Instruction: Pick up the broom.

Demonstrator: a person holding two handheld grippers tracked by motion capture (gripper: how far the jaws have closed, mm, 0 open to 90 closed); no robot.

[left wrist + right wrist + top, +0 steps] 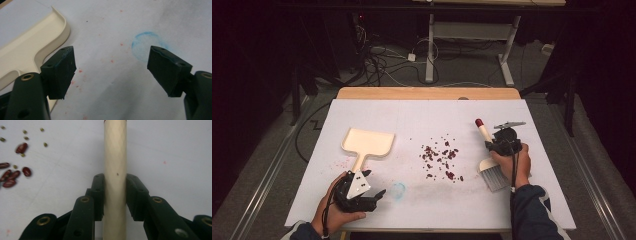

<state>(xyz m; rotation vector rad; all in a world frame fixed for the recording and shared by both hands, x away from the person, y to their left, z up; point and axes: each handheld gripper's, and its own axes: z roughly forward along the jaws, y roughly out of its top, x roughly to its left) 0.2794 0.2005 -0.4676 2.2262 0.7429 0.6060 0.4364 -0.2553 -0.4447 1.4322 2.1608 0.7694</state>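
**Caller:** Brush (490,162) first, then. Its pale handle (115,170) runs straight up between the right gripper's (115,195) black jaws, and both pads press flat against it, one on each side.

**Spotter:** Confirmed from the high view: the right gripper (502,145) pinches the brush at the table's right side, red tip of the handle pointing away from the person, grey bristles lying on the white sheet (427,115) near the person's hand.

**Caller:** And just left of the brush?

**Spotter:** Scattered red beans (441,156), loose on the sheet around the middle, a few small greenish bits (25,132) among them in the right gripper view.

**Caller:** Further left now.

**Spotter:** Cream dustpan (368,142), flat on the sheet, handle pointing back toward the person. The left gripper (371,192) sits near that handle's end, jaws spread wide with nothing between them.

**Caller:** Left gripper view agrees: bare sheet between the pads, a faint blue ring (146,46) drawn on it, the dustpan's rim (60,27) just beside the left-hand pad.
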